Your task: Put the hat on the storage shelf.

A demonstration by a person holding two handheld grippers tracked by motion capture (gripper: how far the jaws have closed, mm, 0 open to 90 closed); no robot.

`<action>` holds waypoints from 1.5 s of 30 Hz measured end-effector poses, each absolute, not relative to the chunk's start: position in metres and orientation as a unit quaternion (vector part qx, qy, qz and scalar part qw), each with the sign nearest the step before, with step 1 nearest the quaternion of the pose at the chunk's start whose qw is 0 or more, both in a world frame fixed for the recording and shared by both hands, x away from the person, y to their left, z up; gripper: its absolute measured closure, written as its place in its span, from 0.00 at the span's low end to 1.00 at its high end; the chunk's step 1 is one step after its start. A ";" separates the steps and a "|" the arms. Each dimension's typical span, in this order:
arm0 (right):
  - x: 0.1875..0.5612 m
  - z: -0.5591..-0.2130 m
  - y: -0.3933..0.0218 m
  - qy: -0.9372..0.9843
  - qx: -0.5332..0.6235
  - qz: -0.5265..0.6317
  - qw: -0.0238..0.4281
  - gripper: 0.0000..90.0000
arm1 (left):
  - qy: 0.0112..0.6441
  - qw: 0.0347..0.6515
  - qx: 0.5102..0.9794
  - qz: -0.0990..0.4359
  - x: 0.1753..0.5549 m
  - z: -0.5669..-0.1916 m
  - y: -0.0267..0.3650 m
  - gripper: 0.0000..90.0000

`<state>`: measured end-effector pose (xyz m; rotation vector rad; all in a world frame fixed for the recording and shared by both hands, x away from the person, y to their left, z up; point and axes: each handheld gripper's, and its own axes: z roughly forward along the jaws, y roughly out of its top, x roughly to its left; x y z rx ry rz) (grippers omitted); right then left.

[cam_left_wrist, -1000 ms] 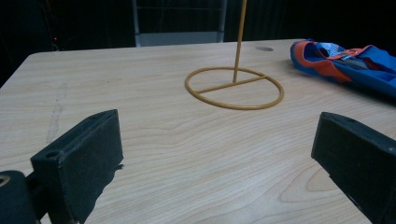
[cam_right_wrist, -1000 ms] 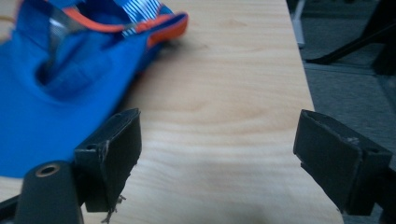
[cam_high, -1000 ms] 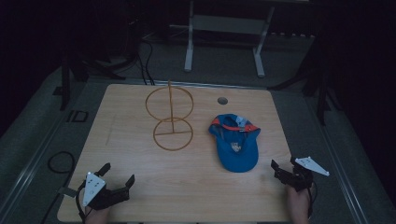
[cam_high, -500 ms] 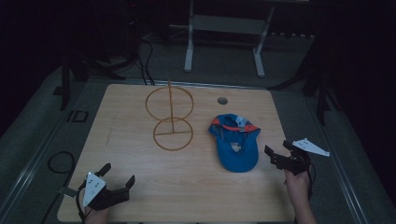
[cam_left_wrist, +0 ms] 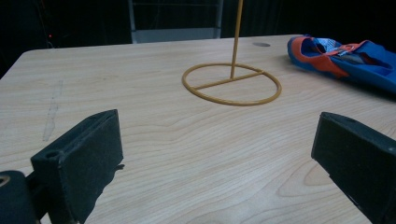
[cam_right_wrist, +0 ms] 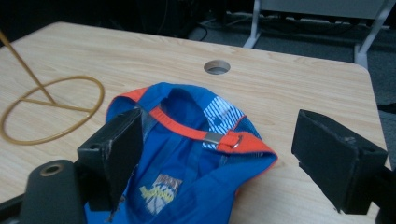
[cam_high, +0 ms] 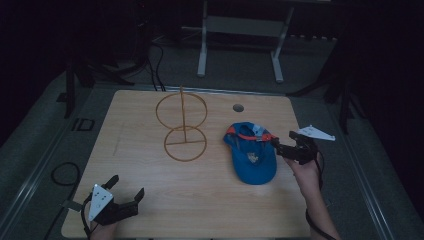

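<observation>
The right gripper (cam_high: 278,145) has moved. A second ago it sat near the right edge of the desk (cam_high: 150,200), well away from the cap (cam_high: 251,152). Now it has come in toward the cap and is just beside the cap's right side. This looks like the start of picking the cap up, maybe to put it on the wire stand (cam_high: 183,125).

In the right gripper view the jaws are wide apart and hold nothing. The cap lies between them and a bit ahead, with its blue inside up and its orange strap (cam_right_wrist: 187,128) across the middle. The jaws do not seem to touch it yet.

The right hand (cam_high: 306,172) reaches forward and left from the bottom right, with the forearm behind it.

The left gripper (cam_high: 126,192) has not moved. It rests low at the near left corner of the desk, jaws apart and empty, pointing toward the stand's round base (cam_left_wrist: 232,84).

The cap lies flat on the desk, right of the stand and apart from it.
</observation>
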<state>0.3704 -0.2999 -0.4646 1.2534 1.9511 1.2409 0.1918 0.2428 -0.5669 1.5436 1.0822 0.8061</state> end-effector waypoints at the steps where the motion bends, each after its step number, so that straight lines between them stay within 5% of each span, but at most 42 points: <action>1: 0.370 -0.465 -0.300 0.718 0.461 0.456 0.253 0.18 | 0.451 0.520 0.644 0.335 0.192 -0.567 0.243 0.03; 45: 0.495 -0.525 -0.249 0.794 0.488 0.309 0.190 0.32 | 0.453 0.520 0.645 0.328 0.191 -0.567 0.243 0.03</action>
